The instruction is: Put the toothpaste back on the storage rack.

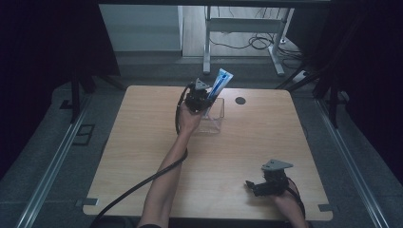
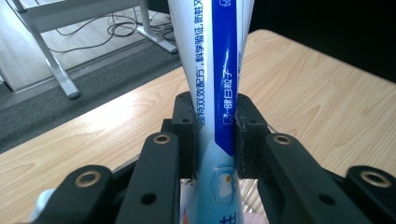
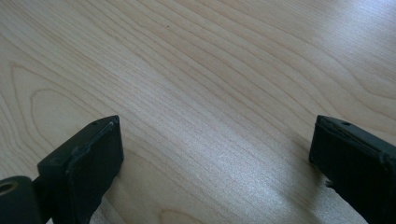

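A white and blue toothpaste tube (image 1: 220, 80) stands tilted over a clear plastic box (image 1: 212, 116) at the back middle of the table. My left gripper (image 1: 203, 100) is shut on it, just above the box's left side. In the left gripper view both black pads press the tube (image 2: 223, 84) at its middle, and its wide flat end points up and away. My right gripper (image 1: 252, 186) rests low near the table's front right, open, with its jaws pointing left. In the right gripper view its jaws (image 3: 212, 149) stand wide apart over bare wood.
The wooden table (image 1: 142, 142) has a round black grommet (image 1: 240, 100) to the right of the box. The left gripper's cable (image 1: 138, 187) trails to the front edge. Beyond the far edge stand white desk legs (image 1: 207, 47) and floor cables (image 1: 256, 42).
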Tool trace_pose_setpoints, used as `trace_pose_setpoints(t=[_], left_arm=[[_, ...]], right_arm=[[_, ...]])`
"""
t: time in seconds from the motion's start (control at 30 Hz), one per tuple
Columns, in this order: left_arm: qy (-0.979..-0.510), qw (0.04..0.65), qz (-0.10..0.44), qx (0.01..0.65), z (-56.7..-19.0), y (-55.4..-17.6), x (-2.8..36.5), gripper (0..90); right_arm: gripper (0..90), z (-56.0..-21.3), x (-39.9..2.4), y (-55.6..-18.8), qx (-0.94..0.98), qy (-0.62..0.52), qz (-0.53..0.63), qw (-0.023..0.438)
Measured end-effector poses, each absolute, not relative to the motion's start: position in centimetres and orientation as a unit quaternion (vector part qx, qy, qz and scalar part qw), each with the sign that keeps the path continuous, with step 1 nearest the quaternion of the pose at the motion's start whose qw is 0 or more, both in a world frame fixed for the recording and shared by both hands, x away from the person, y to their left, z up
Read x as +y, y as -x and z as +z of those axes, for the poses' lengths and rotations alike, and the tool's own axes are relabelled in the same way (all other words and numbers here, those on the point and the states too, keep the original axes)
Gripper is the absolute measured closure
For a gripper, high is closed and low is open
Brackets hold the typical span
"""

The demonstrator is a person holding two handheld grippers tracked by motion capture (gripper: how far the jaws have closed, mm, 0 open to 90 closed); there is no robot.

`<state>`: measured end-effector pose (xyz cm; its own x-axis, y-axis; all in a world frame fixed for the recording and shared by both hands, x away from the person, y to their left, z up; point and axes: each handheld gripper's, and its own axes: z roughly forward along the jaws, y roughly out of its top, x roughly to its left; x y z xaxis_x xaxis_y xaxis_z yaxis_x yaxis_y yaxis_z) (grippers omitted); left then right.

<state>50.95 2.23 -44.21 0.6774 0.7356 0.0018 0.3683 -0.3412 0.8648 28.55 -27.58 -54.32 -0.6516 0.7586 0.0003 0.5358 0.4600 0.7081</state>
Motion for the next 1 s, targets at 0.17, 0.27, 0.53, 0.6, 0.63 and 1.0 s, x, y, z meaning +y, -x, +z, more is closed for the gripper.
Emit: trace_pose_setpoints(t=[0.17,0.27,0.53,0.6,0.63,1.0], left_arm=[[-0.803,0.439,0.211,0.345,-44.8,-50.7,1.8,73.9],[-0.808,0.428,0.214,0.343,-45.2,-50.6,1.7,73.7],[-0.819,0.408,0.216,0.34,-45.4,-50.3,1.1,73.1],[-0.823,0.402,0.215,0.338,-45.5,-50.3,0.9,73.0],[-0.826,0.399,0.215,0.336,-45.6,-50.3,0.8,72.9],[-0.839,0.37,0.215,0.336,-46.0,-50.0,0.3,67.5]], right_arm=[[2.8,-54.3,-27.6,-28.5,0.839,-0.385,0.348,0.16],[2.8,-54.3,-27.6,-28.5,0.839,-0.385,0.348,0.16],[2.8,-54.3,-27.6,-28.5,0.84,-0.385,0.348,0.16],[2.8,-54.3,-27.6,-28.5,0.84,-0.385,0.348,0.16],[2.8,-54.3,-27.6,-28.5,0.84,-0.385,0.348,0.16],[2.8,-54.3,-27.6,-28.5,0.84,-0.385,0.348,0.159]])
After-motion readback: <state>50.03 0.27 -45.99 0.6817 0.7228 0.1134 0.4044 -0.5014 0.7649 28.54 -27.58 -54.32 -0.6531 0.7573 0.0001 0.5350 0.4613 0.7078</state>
